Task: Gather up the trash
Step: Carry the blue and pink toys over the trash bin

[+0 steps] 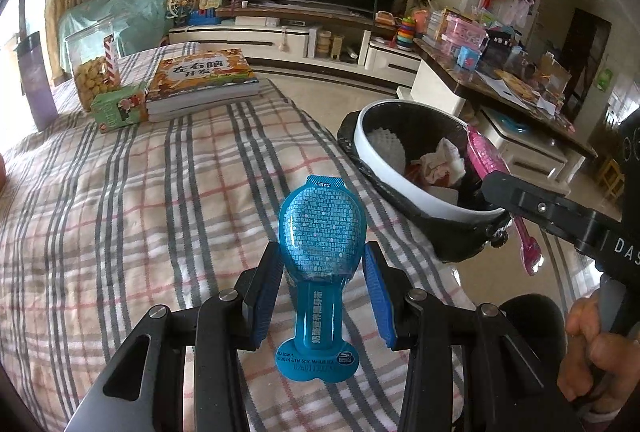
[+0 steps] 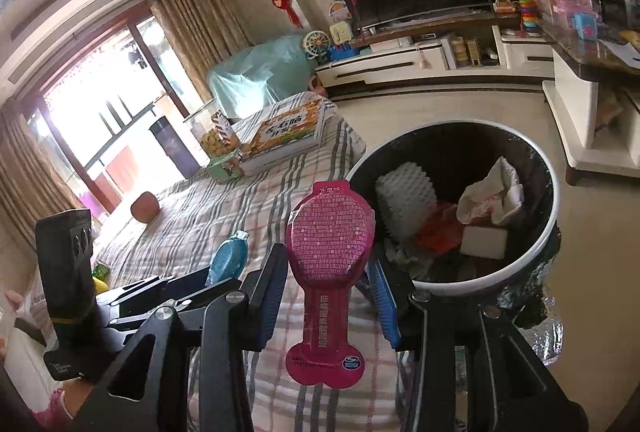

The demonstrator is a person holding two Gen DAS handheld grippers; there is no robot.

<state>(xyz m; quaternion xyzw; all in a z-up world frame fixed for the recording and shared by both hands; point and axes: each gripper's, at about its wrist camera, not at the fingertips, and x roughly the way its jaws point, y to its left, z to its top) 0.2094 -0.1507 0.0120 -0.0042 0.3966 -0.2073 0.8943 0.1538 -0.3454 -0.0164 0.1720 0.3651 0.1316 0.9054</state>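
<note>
The trash bin (image 2: 472, 284) serves as landmark: its base is hidden behind the right gripper's arms, and its lower contents lie buried under crumpled paper (image 2: 494, 198). Left of it, the blue packet (image 2: 228, 260) is half hidden. Packet print is unreadable.

A blue packet (image 1: 322, 232) and a pink packet (image 2: 331, 232) showed above a cloth (image 1: 140, 192) checked grey, pink and white; the bin (image 2: 552, 208) was white-rimmed, black-lined.
</note>
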